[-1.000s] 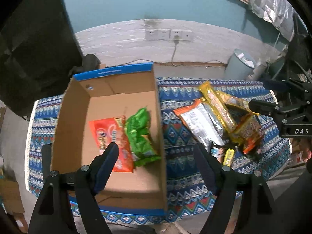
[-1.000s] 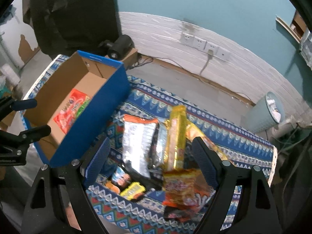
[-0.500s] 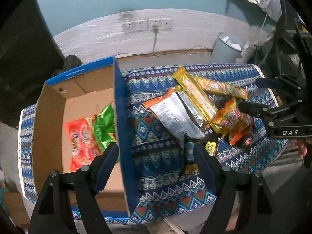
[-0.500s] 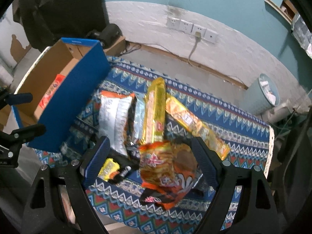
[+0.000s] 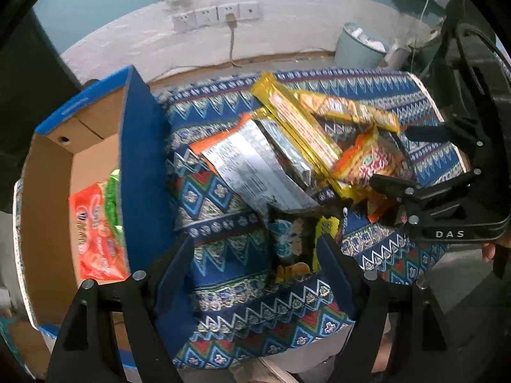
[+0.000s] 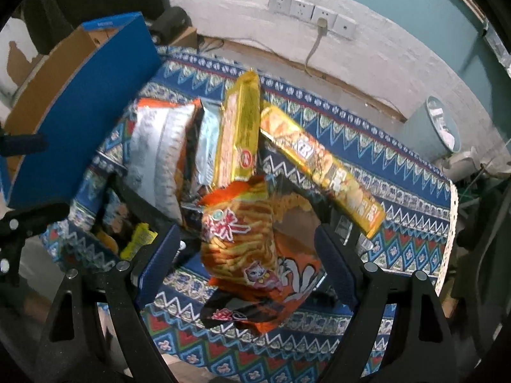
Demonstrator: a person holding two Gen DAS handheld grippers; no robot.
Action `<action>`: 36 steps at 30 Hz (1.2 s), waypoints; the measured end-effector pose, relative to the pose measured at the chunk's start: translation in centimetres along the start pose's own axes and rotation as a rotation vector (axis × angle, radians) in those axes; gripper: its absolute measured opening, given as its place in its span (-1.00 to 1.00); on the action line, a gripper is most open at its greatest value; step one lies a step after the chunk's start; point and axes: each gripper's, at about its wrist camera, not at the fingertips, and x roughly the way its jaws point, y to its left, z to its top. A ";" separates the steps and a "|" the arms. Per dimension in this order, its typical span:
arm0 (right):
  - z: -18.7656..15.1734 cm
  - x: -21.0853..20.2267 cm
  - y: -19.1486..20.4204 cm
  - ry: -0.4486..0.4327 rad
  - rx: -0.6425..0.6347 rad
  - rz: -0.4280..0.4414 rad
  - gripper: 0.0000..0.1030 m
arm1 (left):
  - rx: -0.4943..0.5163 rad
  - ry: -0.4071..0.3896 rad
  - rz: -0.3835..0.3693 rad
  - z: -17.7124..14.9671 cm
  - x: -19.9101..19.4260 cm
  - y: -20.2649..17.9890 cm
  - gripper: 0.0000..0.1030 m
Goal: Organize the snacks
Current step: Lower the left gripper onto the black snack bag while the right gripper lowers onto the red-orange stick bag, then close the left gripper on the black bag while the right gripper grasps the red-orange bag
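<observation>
Both wide-open, empty tongs shifted rightward; right tongs (image 6: 247, 255) now straddle the orange snack bag (image 6: 252, 239).

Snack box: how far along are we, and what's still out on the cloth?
Done: red packet and green packet lie in the box. In hand: nothing; right gripper open around the orange noodle bag, left gripper open. Left: silver bag, two gold packs, small snacks.

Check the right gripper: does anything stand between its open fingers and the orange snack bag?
Nothing visible does. The right gripper is open with the orange snack bag lying directly between its fingers, on top of the pile.
</observation>
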 end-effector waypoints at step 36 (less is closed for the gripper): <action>-1.3 -0.1 -4.5 -0.079 0.114 0.059 -0.19 | -0.095 0.167 -0.042 -0.6 6.5 -4.7 0.68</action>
